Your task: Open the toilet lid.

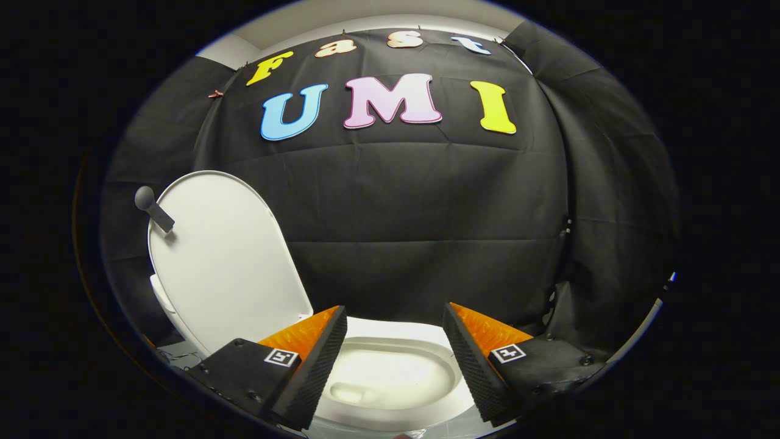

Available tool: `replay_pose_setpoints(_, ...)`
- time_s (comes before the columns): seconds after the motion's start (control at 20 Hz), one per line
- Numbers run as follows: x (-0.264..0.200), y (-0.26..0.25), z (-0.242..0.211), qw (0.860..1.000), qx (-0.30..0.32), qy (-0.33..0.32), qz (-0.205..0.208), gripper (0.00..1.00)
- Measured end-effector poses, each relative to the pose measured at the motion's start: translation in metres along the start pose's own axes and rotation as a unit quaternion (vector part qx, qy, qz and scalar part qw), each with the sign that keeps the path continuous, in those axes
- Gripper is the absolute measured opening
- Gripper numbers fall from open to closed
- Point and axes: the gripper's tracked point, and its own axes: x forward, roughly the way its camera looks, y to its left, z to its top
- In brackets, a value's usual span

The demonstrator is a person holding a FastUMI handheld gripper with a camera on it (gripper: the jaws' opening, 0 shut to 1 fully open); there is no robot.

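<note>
The toilet lid (228, 265) is seen raised, standing nearly upright at the left of the frame, its pale underside turned toward the camera and its rounded top edge set against the black cloth wall (426, 213). A dark knobbed handle (153, 208) is fixed near the lid's upper left edge and juts out past it. Below and to the right of the lid, the toilet bowl (390, 378) lies uncovered, its white rim (448, 356) curving round a pale basin.

Free space is left between the lid's right edge and the right side of the frame, where only draped cloth is hung. The cloth folds at the far right reach down close beside the bowl.

The gripper (395, 360) is held above the bowl and pointed forward over it. The fingers (317, 372) are spread wide apart and nothing is grasped; the bowl is seen through the gap between them. The left finger tip sits just beside the lid's lower right corner; whether they touch cannot be told.

The lid's hinge and lower edge are hidden behind the left finger. The front of the bowl is cut off at the bottom of the frame.
</note>
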Motion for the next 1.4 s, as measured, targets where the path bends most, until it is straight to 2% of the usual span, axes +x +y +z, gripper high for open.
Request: replay_pose_setpoints(1.4, -0.004, 0.005, 0.008, 1.000, -0.019, -0.012, 0.002, 0.99)
